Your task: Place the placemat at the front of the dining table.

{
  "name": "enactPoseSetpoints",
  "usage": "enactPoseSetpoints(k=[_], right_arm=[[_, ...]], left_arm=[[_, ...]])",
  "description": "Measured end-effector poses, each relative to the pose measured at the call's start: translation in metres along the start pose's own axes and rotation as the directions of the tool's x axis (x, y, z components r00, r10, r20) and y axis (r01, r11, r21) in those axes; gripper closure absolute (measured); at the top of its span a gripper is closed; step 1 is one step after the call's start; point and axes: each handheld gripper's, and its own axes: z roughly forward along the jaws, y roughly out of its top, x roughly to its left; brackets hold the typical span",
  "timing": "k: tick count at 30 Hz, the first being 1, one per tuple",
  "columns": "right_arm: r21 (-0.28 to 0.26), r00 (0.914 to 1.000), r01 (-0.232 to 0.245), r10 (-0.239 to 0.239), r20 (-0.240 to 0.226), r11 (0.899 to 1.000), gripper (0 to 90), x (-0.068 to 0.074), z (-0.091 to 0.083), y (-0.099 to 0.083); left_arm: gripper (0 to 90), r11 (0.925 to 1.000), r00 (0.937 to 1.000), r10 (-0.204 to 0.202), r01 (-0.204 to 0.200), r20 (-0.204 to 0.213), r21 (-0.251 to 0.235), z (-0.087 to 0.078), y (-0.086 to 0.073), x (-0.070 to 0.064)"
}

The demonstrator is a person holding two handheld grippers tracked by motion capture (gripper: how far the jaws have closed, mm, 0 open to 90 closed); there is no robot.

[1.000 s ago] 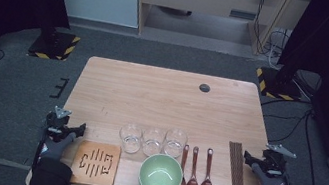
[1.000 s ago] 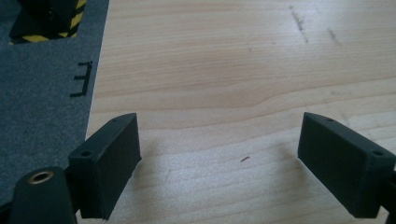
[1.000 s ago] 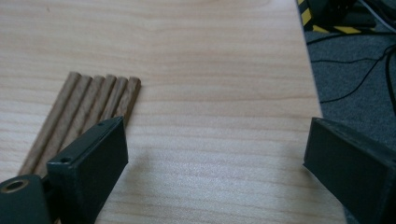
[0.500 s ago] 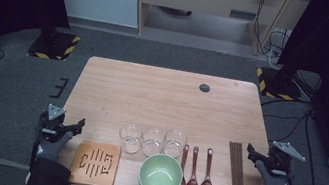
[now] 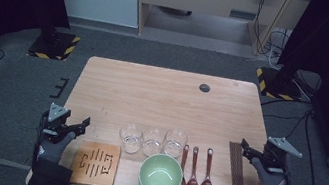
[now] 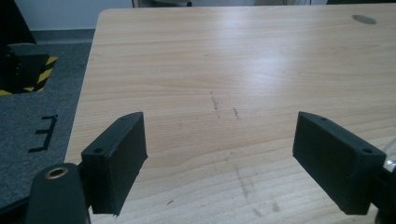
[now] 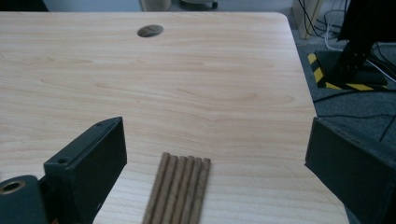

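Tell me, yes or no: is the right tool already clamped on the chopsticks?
No. In the right gripper view the right tool stands wide open above the table, with the bundle of chopsticks lying untouched between its jaws.

Grey gloves (image 5: 53,146), black sleeves (image 5: 49,178)

Table (image 5: 161,102) is sitting on grey carpet (image 5: 9,97). Three glasses (image 5: 153,141) are standing upright in a row near the front edge, close together. Green bowl (image 5: 160,174) is sitting just in front of them, at the edge. Three brown spoons (image 5: 195,171) are lying side by side just right of the bowl, the nearest one touching it. Dark grommet (image 5: 204,87) is showing near the far edge. Striped bases (image 5: 54,43) are flanking the table's far end. Cables (image 5: 275,40) are trailing behind.
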Motion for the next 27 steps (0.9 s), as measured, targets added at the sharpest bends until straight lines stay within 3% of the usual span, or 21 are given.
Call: enactPoseSetpoints(k=[13,27], right_arm=[[-0.057,0.9961,0.055,-0.059,-0.066,0.997,4.0,0.035,-0.011,0.021],[-0.145,0.9802,0.091,-0.114,-0.162,0.985,2.3,0.083,-0.023,0.051]], left_arm=[[17.0,0.9992,0.9991,0.031,-0.030,0.031,-0.027,-0.013,0.005,-0.011],[15.7,0.9986,0.9981,0.053,-0.053,0.032,-0.002,-0.015,-0.002,-0.016]])
